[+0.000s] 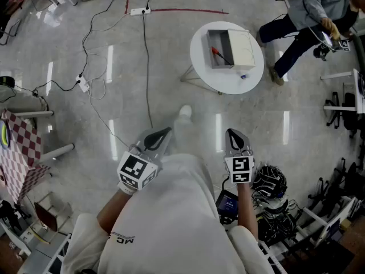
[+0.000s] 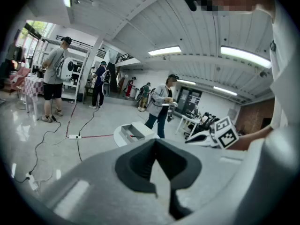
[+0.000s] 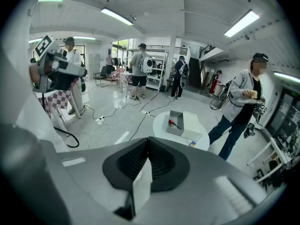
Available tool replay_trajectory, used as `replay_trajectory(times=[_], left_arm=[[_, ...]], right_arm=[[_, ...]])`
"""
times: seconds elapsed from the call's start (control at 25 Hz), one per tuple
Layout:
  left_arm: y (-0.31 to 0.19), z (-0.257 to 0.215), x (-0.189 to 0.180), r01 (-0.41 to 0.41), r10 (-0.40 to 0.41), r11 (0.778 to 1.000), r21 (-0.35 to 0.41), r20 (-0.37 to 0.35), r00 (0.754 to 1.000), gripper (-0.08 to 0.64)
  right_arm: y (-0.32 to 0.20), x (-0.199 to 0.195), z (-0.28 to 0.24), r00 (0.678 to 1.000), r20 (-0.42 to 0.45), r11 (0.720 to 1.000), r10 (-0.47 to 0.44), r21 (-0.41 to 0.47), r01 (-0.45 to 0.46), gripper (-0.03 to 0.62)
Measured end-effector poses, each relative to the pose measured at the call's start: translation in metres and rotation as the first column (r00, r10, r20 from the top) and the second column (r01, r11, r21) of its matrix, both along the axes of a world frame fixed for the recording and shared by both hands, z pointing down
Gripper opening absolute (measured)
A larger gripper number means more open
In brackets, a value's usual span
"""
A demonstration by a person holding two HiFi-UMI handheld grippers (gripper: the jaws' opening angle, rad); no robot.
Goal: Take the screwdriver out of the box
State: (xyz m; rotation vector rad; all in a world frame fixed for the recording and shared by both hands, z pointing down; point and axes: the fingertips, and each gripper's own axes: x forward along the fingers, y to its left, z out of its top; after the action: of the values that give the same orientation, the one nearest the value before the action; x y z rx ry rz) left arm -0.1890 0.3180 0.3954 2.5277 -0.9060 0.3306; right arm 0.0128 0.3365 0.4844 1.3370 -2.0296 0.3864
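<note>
Two grippers are being held close to the body of a person in a white shirt, both well apart from the one round white table (image 1: 228,83) standing farther out on the shiny floor. The left gripper (image 1: 162,135) is showing its two jaws pressed together at the tips in the left gripper view, with nothing between them. The right gripper (image 1: 234,135) is doing the same in its own view, its two jaws meeting at the tips and gripping nothing. Each gripper is carrying one cube with square markers. One open grey box (image 1: 219,44) is sitting on the table, its pale lid (image 1: 242,47) lying flat just beside it and touching it. One screwdriver (image 1: 219,53) with a red handle is lying slantwise inside the box, handle toward the far wall. One small blue thing (image 1: 243,76), too small to identify, is resting on the tabletop near the lid's corner. One other person (image 1: 308,16) in a grey top and dark trousers is standing just beside the table, holding something in both hands. Two white power strips, one (image 1: 140,10) by a red line on the floor and one (image 1: 84,84) farther left, are lying among several trailing black cables. One red-checked cloth (image 1: 20,153) is hanging at the left edge.
</note>
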Motion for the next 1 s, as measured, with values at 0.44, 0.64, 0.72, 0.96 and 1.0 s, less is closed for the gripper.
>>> replay_trajectory(times=[0.44, 0.64, 0.72, 0.96, 1.0], left_arm=[[-0.050, 0.000, 0.023, -0.030, 0.031, 0.999, -0.029, 0.010, 0.999, 0.000], [-0.127, -0.005, 0.059, -0.060, 0.060, 0.998, -0.015, 0.037, 0.998, 0.000], [-0.165, -0.012, 0.072, -0.064, 0.064, 0.998, 0.001, 0.055, 0.996, 0.000], [-0.266, -0.028, 0.100, -0.016, 0.013, 0.999, 0.032, 0.100, 0.995, 0.000], [-0.280, -0.029, 0.106, -0.006, 0.003, 0.999, 0.036, 0.103, 0.995, 0.000]], right_arm=[[-0.043, 0.000, -0.026, 0.994, 0.107, 0.999, 0.037, 0.033, -0.041, 0.002], [-0.132, 0.034, -0.021, 0.990, 0.130, 0.997, 0.050, 0.045, -0.056, 0.010], [-0.173, 0.048, -0.018, 0.988, 0.148, 0.998, 0.049, 0.033, -0.054, 0.017], [-0.284, 0.078, 0.007, 0.987, 0.161, 1.000, -0.004, -0.020, 0.007, 0.044], [-0.302, 0.083, 0.014, 0.987, 0.160, 0.999, -0.014, -0.029, 0.019, 0.050]])
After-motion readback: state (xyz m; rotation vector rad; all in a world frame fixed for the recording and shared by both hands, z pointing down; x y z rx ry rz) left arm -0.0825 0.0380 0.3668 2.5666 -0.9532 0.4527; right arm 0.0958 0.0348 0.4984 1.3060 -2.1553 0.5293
